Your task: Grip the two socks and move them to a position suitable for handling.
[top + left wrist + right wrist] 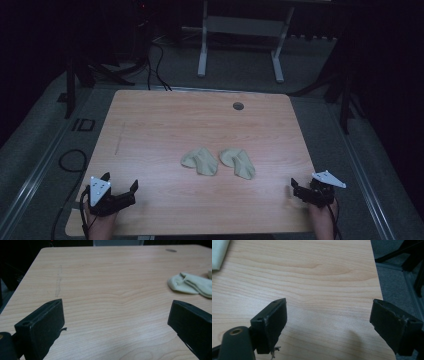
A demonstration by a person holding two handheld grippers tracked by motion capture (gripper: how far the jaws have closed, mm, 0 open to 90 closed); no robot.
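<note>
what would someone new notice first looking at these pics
Two pale socks lie side by side near the middle of the wooden table: the left sock and the right sock. At the near edge, the left gripper and the right gripper sit at opposite corners, both with jaws open and empty.

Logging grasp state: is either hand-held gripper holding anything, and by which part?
Nothing is held. The left hand-held gripper and right hand-held gripper both have open, empty jaws over bare table; the two socks lie untouched mid-table.
</note>
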